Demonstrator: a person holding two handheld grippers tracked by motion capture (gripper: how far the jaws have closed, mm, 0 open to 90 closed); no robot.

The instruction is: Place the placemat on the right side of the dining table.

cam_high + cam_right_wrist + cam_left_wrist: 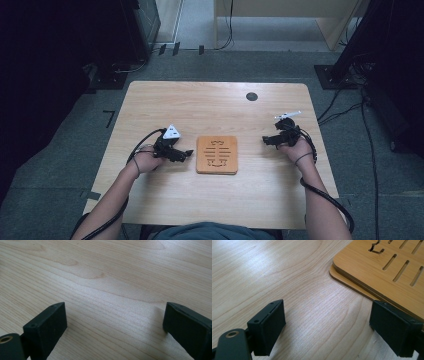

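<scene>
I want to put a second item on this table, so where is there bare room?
The table is bare across its far half, from the wooden trivets back to the dark round hole. The near strip between the forearms is free too. It is tighter at mid-table: the left gripper sits close beside the trivets, the right gripper a little farther off.

Table (280, 200) pale smooth wood, slight sheen; slotted board (217, 154) matt bamboo-like wood.

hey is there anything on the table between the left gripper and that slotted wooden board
Nothing visible. In the high view the left gripper sits just left of the slotted wooden board with bare table between them. The left gripper view shows its jaws open over bare wood, the board's corner close ahead.
</scene>
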